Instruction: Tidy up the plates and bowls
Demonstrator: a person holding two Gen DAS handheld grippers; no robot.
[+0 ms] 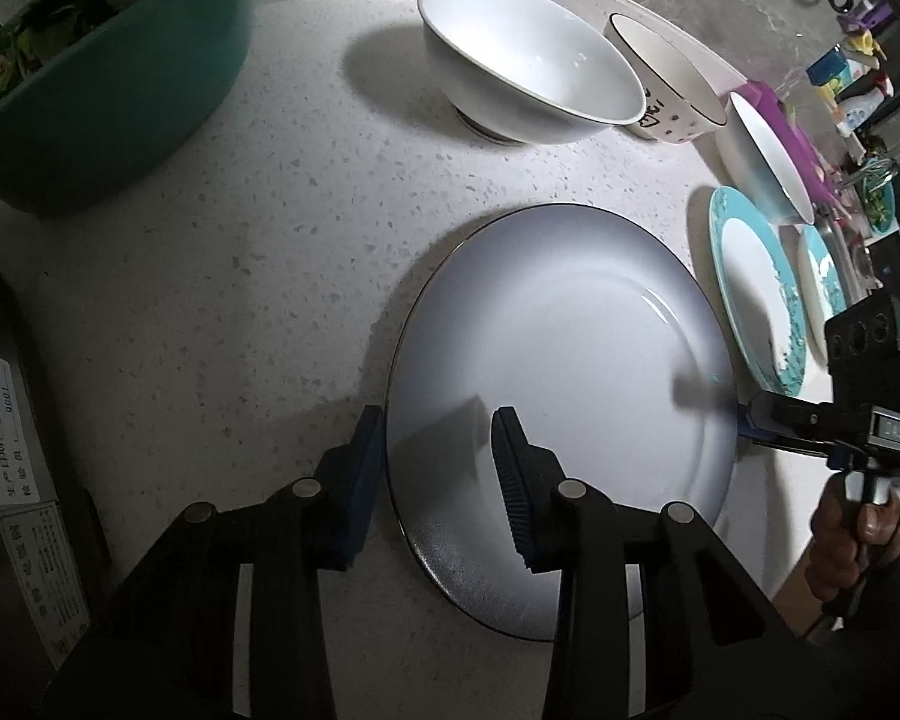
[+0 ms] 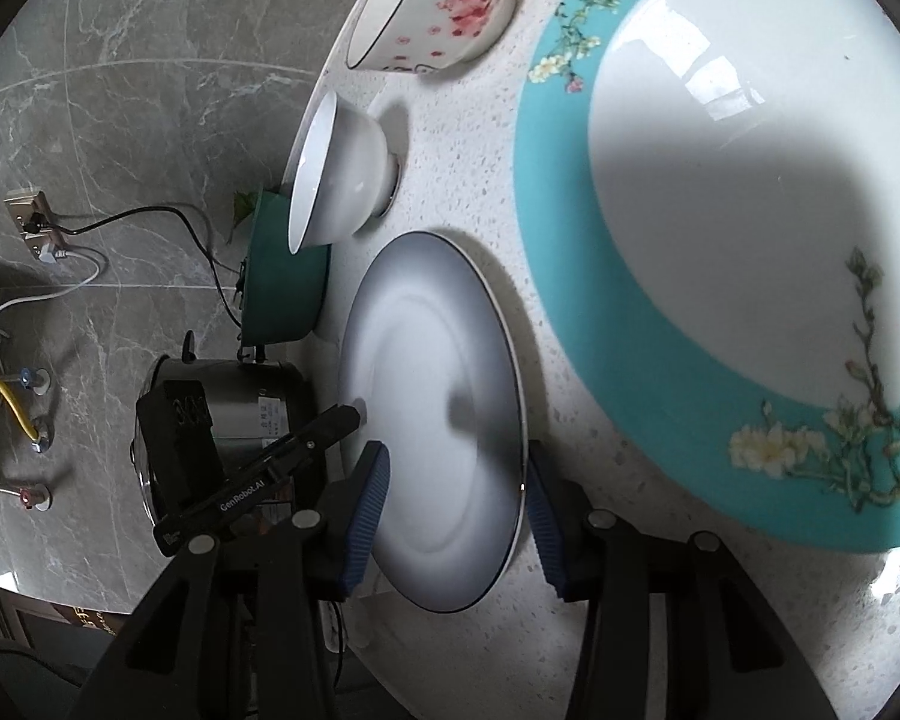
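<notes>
- Speckled countertop bears all the crockery; a teal basin of greens stands at its far left
- Grey plate lies flat on the countertop, between the white bowl and the teal-rimmed plate
- Left gripper: fingers spread, straddling the grey plate's near rim; contact cannot be told
- Right gripper: fingers spread, one on each side of the plate's opposite rim; not visibly clamped
- Floral bowl sits beyond the white bowl
</notes>
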